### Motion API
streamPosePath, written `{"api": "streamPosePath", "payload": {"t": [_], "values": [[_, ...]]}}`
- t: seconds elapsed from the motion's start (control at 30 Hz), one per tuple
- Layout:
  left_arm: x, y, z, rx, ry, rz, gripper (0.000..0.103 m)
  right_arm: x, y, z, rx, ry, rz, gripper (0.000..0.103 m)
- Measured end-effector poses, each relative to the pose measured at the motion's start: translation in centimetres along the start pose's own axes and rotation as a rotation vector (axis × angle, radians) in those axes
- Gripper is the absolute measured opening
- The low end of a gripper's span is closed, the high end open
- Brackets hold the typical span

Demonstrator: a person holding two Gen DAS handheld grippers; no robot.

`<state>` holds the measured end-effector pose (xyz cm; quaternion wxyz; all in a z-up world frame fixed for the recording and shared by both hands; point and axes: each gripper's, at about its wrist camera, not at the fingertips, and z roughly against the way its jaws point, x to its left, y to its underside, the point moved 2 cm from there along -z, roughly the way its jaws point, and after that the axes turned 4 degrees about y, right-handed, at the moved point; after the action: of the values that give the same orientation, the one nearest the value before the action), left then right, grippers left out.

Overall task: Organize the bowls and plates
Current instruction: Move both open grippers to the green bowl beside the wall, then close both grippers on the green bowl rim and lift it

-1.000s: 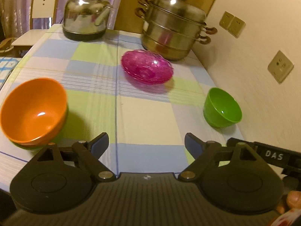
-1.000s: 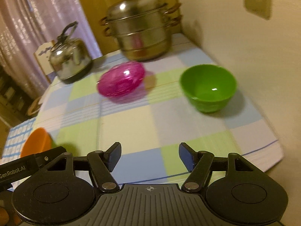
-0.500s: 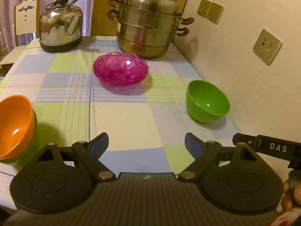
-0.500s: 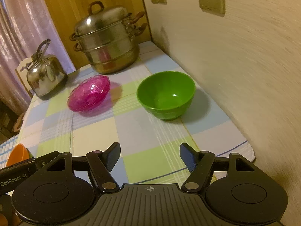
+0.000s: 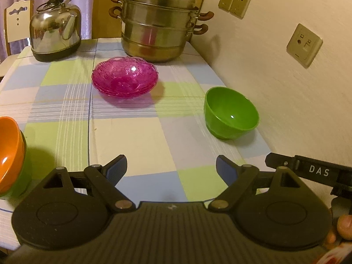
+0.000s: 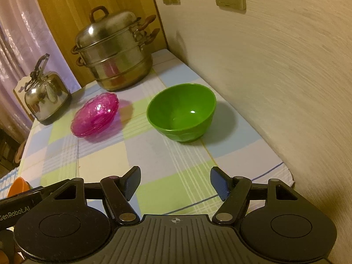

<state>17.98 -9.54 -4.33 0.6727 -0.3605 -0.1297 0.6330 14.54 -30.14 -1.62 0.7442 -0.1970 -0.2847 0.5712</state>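
From your left wrist camera, your left claw (image 5: 171,167) stands wide with nothing between its fingers, over the checked cloth of the bench (image 5: 136,136). The pink plates (image 5: 125,79) sit stacked mid-bench, in front of the steamer pot (image 5: 158,22) and kettle (image 5: 55,26). The green bowl (image 5: 231,114) stands near the wall; an orange bowl (image 5: 10,151) nests in another green one at the left edge.

From your right wrist camera, your right claw (image 6: 175,182) is wide and empty, the green bowl (image 6: 181,112) ahead of it and well apart, the pink plates (image 6: 95,114) to its left.
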Motion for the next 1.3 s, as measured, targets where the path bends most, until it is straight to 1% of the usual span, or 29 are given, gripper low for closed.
{"api": "streamPosePath", "payload": {"t": [0.4, 0.67, 0.9, 1.03, 1.1, 1.17, 1.23, 1.27, 1.3], "values": [[-1.0, -1.6, -2.7, 0.022, 0.029, -0.009, 0.086, -1.8, -1.1, -1.4, 0.000, 0.007, -0.039, 0.070], [-1.9, -3.6, -6.7, 0.040, 0.043, -0.019, 0.086, -3.4, -3.3, -3.2, -0.017, 0.011, -0.061, 0.070], [-2.4, -5.5, -11.1, 0.062, 0.078, -0.005, 0.085, -4.5, -5.4, -6.3, -0.022, 0.009, -0.054, 0.070], [-2.9, -6.9, -13.6, 0.062, 0.098, -0.008, 0.079, -5.1, -6.5, -8.3, -0.020, 0.022, -0.047, 0.069], [-3.1, -7.4, -15.1, 0.072, 0.105, -0.010, 0.074, -5.4, -7.0, -9.4, -0.014, 0.027, -0.049, 0.069], [-3.3, -7.6, -16.5, 0.092, 0.109, -0.003, 0.060, -5.5, -7.5, -10.5, -0.012, 0.024, -0.048, 0.069], [-3.4, -7.8, -17.6, 0.099, 0.118, 0.004, 0.056, -5.7, -7.9, -11.5, -0.006, 0.026, -0.043, 0.069], [-3.3, -7.9, -18.1, 0.099, 0.122, 0.008, 0.055, -5.7, -8.1, -12.0, -0.001, 0.026, -0.039, 0.068], [-3.3, -8.0, -18.6, 0.101, 0.124, 0.014, 0.055, -5.8, -8.4, -12.5, 0.004, 0.025, -0.035, 0.064]]}}
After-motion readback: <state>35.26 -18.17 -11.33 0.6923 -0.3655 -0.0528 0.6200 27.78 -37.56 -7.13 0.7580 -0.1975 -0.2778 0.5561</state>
